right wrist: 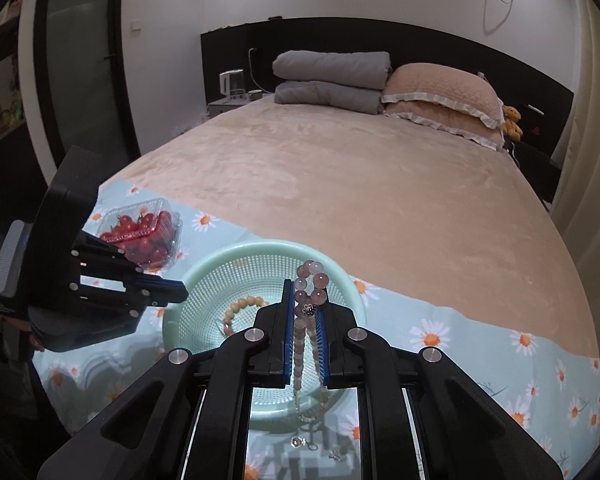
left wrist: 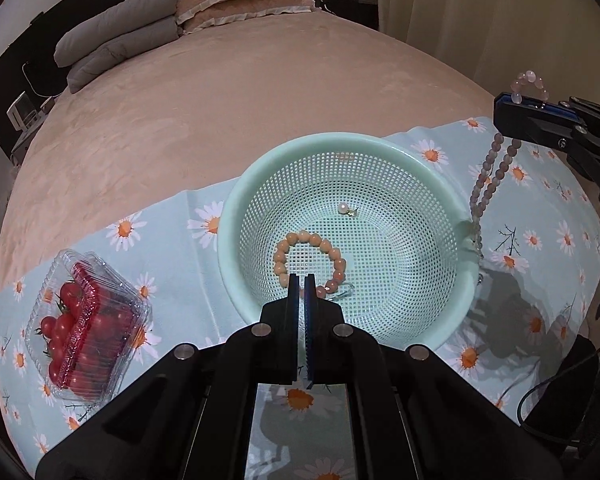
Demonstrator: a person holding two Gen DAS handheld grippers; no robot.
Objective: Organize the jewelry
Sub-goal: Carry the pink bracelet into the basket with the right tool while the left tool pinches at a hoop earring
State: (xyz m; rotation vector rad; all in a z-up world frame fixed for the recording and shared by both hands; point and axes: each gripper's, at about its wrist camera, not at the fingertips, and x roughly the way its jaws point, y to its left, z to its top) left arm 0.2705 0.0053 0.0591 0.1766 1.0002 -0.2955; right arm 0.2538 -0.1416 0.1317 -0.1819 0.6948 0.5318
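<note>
Near arc of the orange bead bracelet hidden behind the closed left tool; in the right wrist view, its right half covered by the right tool. Middle stretch of the pink bead necklace lost inside that tool's grip. Small pearl piece in the green mesh basket too tiny to identify. Lower end of the tomato box blocked by the left tool's body.

one basket, two bracelets, four pillows
</note>
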